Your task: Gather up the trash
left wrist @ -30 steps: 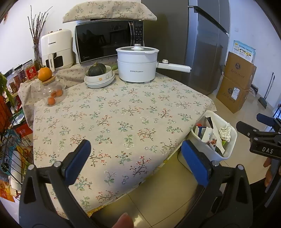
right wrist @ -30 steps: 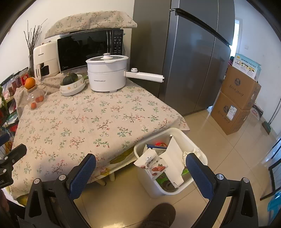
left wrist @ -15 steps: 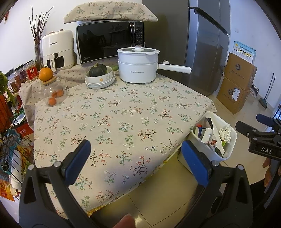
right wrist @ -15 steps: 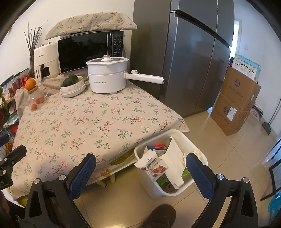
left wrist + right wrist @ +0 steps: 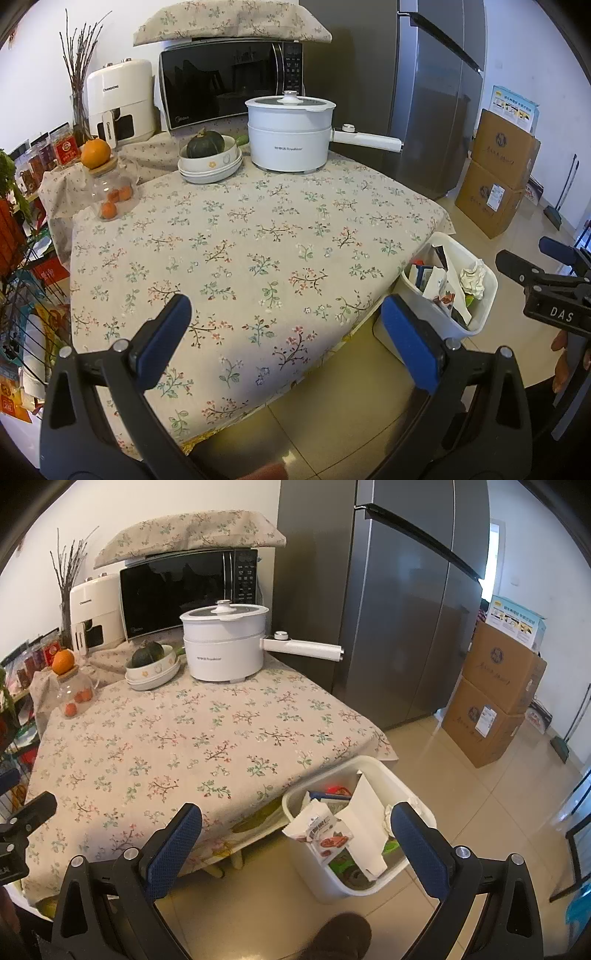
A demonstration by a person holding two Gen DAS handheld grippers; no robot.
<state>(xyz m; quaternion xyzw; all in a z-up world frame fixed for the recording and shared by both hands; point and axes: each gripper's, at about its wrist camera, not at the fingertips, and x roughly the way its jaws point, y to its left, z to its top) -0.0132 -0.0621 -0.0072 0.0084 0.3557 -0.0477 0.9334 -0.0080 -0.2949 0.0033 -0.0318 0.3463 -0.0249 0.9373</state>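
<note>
A white trash bin [image 5: 413,805] stands on the floor at the table's near right corner, full of wrappers, a snack packet [image 5: 325,834] and folded white paper. The left wrist view shows the same bin [image 5: 484,295] with crumpled tissue on top. My left gripper [image 5: 286,341] hangs open over the table's front edge, nothing between its blue pads. My right gripper [image 5: 295,849] is open too, held above the bin's near side and empty. The flowered tablecloth [image 5: 258,240] carries no loose trash that I can see.
At the table's back stand a white electric pot [image 5: 290,134], a bowl with a squash [image 5: 208,158], a glass jar topped by an orange [image 5: 107,184], a microwave [image 5: 229,81] and an air fryer. A steel fridge [image 5: 399,602] and stacked cardboard boxes [image 5: 495,698] stand to the right. A shoe [image 5: 340,938] shows below.
Both views have drifted slightly; the table and bin sit marginally lower in the frames. Both grippers stay open and empty.
</note>
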